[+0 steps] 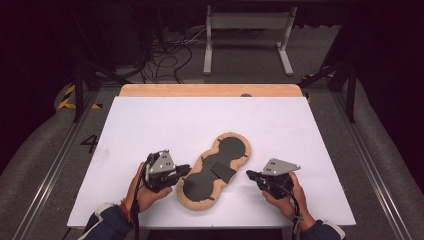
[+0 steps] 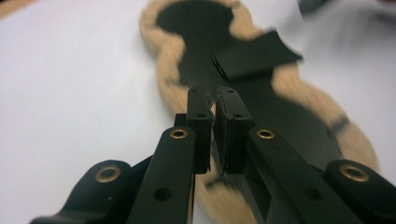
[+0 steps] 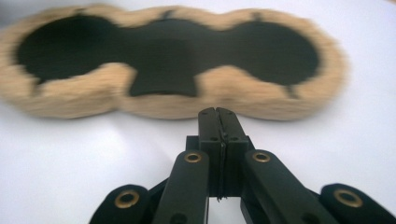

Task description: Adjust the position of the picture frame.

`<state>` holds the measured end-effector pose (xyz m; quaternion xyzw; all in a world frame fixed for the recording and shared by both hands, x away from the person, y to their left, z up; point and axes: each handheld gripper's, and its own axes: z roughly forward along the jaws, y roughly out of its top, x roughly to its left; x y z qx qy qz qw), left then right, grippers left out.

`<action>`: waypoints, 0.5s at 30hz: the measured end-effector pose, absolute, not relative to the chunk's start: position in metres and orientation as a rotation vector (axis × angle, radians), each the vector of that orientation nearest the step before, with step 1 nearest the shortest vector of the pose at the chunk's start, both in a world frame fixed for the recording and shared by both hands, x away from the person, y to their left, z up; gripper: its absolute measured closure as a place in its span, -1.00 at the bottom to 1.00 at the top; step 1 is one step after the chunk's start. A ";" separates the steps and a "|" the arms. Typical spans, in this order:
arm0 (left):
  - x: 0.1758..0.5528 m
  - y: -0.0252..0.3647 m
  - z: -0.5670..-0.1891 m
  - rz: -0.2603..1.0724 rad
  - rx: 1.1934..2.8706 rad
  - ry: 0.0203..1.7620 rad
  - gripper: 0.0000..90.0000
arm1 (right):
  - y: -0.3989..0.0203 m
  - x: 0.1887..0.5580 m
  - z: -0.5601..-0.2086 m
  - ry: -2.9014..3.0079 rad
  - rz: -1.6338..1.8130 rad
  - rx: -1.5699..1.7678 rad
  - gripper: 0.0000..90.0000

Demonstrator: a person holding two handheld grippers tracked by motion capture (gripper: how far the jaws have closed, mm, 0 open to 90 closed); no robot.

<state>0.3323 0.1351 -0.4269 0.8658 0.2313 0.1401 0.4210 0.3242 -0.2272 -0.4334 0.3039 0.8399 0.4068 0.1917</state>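
1. Where the left gripper view reaches its near edge, motion blur softens the tan fleece rim of the figure-eight pad with a black inner face (image 2: 280, 93); whether the jaw tips touch it cannot be told.
2. The pad lies flat, diagonally, on the white rectangular tabletop (image 1: 150, 120), between the two grippers in the high view.
3. A small black flap (image 1: 223, 172) projects at the pad's narrow waist; its far end is blurred.
4. The left gripper (image 2: 215, 93) shows jaws nearly together, a thin slit between them, holding nothing visible.
5. The right gripper (image 3: 218, 111) shows jaws pressed fully together, empty, just short of the pad's fleece edge.
6. Wooden table edge (image 1: 210, 90) borders the far side.
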 end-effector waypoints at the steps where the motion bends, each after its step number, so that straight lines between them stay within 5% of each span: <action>1: 0.325 0.139 -0.430 0.351 2.171 0.608 0.87 | -0.231 0.328 -0.433 2.341 1.146 0.881 1.00; 15: 0.261 0.145 -0.459 0.173 2.208 0.666 0.88 | -0.258 0.405 -0.436 2.233 1.100 1.098 0.99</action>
